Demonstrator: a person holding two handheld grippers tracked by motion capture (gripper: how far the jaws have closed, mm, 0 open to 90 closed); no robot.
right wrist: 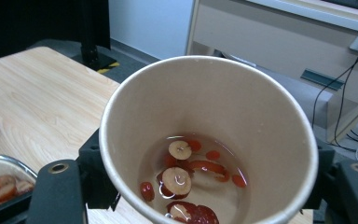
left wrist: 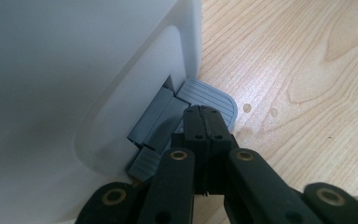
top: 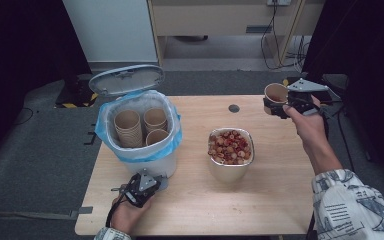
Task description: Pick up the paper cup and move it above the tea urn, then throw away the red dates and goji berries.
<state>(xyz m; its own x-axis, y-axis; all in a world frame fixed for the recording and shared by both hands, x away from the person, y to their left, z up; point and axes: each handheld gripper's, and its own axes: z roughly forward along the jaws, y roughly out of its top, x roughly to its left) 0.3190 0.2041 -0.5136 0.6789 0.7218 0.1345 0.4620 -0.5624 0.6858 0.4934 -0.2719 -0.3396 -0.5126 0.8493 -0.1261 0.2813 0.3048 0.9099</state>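
Right gripper [top: 278, 106] clamped on tan paper cup [top: 275, 93], up at about 2 o'clock off the far right corner of light wooden table [top: 270, 200], above the table edge rather than resting on it. In right gripper view, cup [right wrist: 205, 116] gripped by the side walls between the black jaws, mouth open toward camera, shallow liquid plus a few red date slices [right wrist: 182, 179] at the bottom; held fairly level, presumably to stop the liquid slopping out. Left gripper [top: 139, 188] at about 7 o'clock, low on the table, against the base of white pedal bin with blue plastic liner [top: 139, 150]. In left gripper view, jaws pinched fully together, nothing between them, tips [left wrist: 204, 122] resting on grey ribbed foot pedal [left wrist: 209, 95] at the foot of the white bin wall [left wrist: 74, 84]. Likely reason: pedal pressed down to hold grey bin lid [top: 126, 79] open, lid standing tilted back at 11 o'clock. Bin already holding stacked tan paper cups [top: 141, 127], so plausible destination for the held cup too. Steel bowl of red date slices [top: 231, 149] at table centre, well apart from the bin, between the two grippers; possibly where the contents get tipped first, cannot tell. Small dark round hole [top: 234, 108] in tabletop at 12 o'clock of the bowl. Cup well apart from bin, crossing still to do; spill risk on the way over.
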